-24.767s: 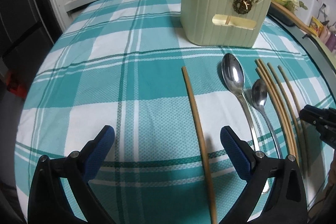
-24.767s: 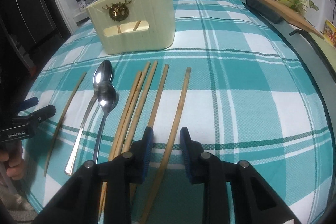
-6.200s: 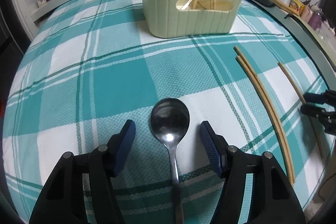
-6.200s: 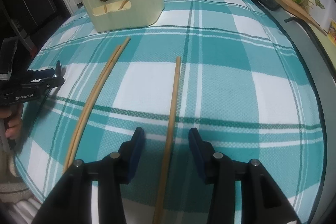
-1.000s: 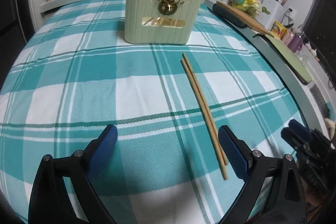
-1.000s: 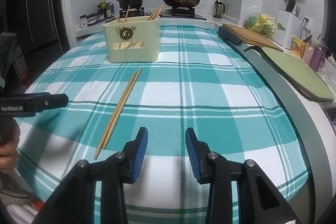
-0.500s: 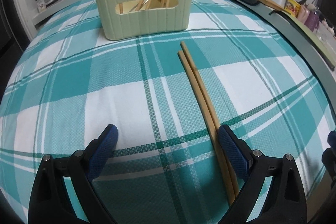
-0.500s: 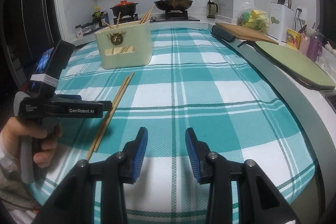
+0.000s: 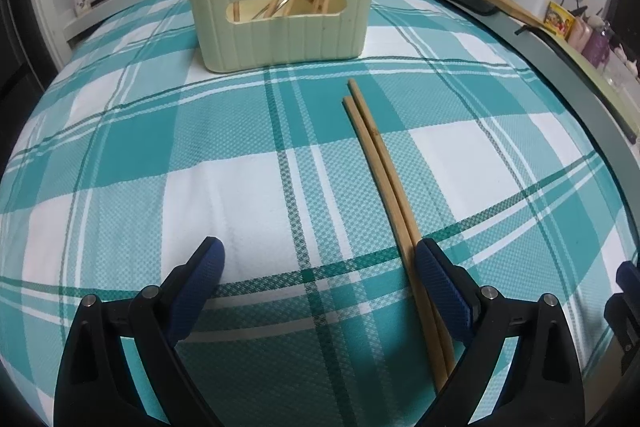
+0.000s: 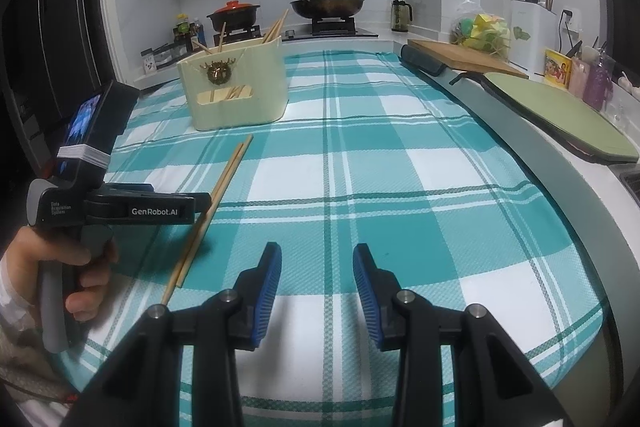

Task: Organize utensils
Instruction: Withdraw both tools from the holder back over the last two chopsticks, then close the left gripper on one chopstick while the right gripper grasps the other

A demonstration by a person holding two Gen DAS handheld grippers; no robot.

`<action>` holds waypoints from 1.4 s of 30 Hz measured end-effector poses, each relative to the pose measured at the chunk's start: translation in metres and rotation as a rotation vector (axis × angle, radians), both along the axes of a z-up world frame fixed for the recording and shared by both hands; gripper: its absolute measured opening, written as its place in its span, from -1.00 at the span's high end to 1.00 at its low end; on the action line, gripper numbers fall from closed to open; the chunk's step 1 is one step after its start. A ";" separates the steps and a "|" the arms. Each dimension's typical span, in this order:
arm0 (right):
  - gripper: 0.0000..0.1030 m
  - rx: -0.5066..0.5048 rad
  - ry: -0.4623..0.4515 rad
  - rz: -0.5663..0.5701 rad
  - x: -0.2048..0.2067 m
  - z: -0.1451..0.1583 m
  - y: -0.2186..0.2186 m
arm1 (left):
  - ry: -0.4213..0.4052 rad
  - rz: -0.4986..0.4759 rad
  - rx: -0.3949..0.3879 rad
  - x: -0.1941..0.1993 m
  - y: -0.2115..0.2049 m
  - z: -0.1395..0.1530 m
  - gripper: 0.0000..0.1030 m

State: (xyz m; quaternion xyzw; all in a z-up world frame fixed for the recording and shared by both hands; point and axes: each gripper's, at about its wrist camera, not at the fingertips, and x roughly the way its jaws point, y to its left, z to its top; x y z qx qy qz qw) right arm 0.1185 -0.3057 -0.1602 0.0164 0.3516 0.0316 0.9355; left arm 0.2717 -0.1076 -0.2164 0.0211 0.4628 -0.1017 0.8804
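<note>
Two wooden chopsticks lie side by side on the plaid cloth, pointing toward a cream utensil holder with a deer emblem. The holder has several chopsticks standing in it. My left gripper is open wide just above the cloth. Its right finger covers part of the pair, so the chopsticks run along that finger's inner edge. In the right wrist view, the left gripper sits over the middle of the chopsticks, in front of the holder. My right gripper is open over bare cloth to the right, with nothing between its fingers.
A grey counter edge borders the cloth on the right, with a green mat and a wooden board beyond it. A stove with a pan and a red-lidded pot stands behind the holder. A hand grips the left tool's handle.
The left gripper came down and closer to the chopsticks, bringing its right finger onto them, then held still. The right gripper barely moved and stayed open.
</note>
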 end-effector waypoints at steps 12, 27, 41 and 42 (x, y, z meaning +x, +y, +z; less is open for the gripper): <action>0.27 -0.011 0.010 0.022 -0.001 -0.004 0.009 | -0.006 0.017 0.001 0.009 0.001 -0.001 -0.94; 0.27 -0.005 0.002 -0.005 -0.004 -0.004 0.001 | -0.051 0.040 0.053 0.010 0.007 0.002 -0.03; 0.26 0.003 0.083 0.197 0.033 -0.005 0.050 | -0.040 0.153 0.007 -0.032 0.079 0.002 0.86; 0.26 0.001 0.100 0.235 0.042 -0.008 0.060 | -0.040 0.149 0.009 -0.036 0.080 0.002 0.86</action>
